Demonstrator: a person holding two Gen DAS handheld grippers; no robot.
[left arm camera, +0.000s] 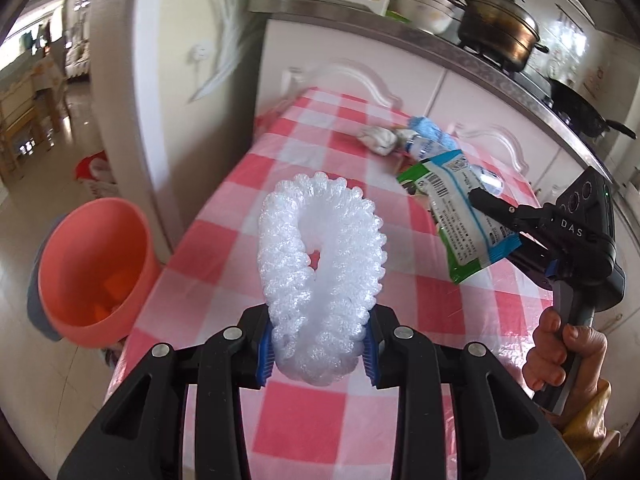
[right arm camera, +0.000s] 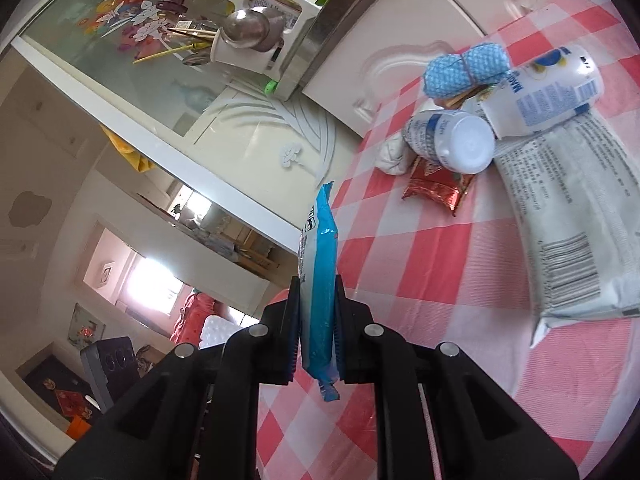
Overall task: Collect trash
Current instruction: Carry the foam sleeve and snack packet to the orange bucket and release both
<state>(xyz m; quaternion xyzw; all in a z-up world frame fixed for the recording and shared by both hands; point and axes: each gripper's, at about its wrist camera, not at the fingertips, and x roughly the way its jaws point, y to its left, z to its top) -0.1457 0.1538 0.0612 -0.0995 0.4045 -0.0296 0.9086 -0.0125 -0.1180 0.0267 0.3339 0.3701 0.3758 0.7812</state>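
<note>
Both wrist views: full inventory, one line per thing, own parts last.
foam net: 1, white, clamped in left hand-held gripper
wrapper: 1, blue-green, clamped in right hand-held gripper
bin: 1, pink, at table's left edge
bottles: 2, white-blue, lying far on table
cloth: 1, blue, beside bottles
red packet: 1, under the bottle
white pack: 1, right of bottles
tablecloth: 1, red-white check
pot: 1, dark, on stove
left hand-held gripper: 1, black
right hand-held gripper: 1, black
hand: 1, on right handle
</note>
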